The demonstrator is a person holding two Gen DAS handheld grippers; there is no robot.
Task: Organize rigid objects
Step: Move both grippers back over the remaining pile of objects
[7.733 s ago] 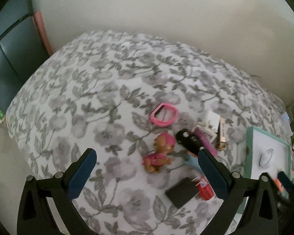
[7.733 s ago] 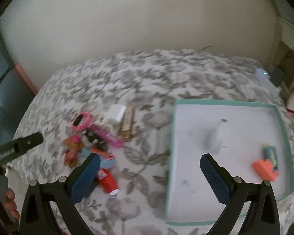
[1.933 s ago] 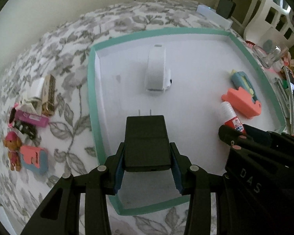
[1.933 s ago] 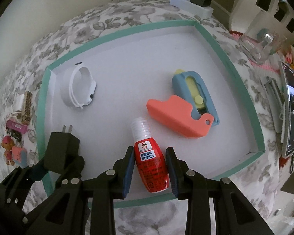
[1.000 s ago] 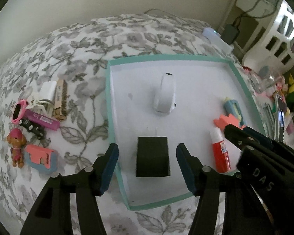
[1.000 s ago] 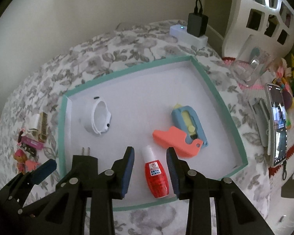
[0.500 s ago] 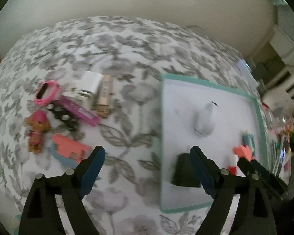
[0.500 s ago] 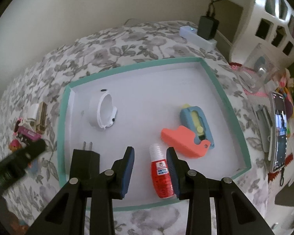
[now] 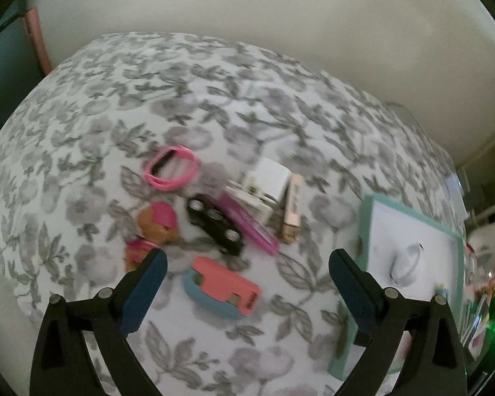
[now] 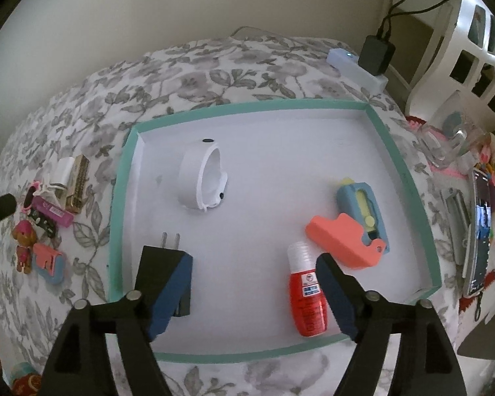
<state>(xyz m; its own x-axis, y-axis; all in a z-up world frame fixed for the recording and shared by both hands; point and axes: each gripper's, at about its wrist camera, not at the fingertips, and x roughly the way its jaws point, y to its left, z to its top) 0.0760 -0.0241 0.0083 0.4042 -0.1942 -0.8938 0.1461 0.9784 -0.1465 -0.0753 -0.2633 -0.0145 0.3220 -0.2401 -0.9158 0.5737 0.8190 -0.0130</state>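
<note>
Hovering over the floral bedspread, the left gripper has its blue fingers spread wide; its jaws have just been opening, and nothing is clamped between them. Framed between the fingers lies a coral-and-blue clip. Beyond it sit a black toy car, a magenta tube, a white plug adapter and a tan harmonica-shaped bar. A pink wristband lies farther off to the left, and a dog figurine in pink lies just left of the car.

The right gripper is held above the teal-rimmed tray. Its jaws have likewise just been opening and stand apart. A red bottle with a white cap lies flat on the tray floor just inside the right finger, free of both pads. A black power adapter lies beside the left finger, prongs pointing away. A white wristband rests farther in, toward the left. A second coral-and-blue clip rests at the right side.
</note>
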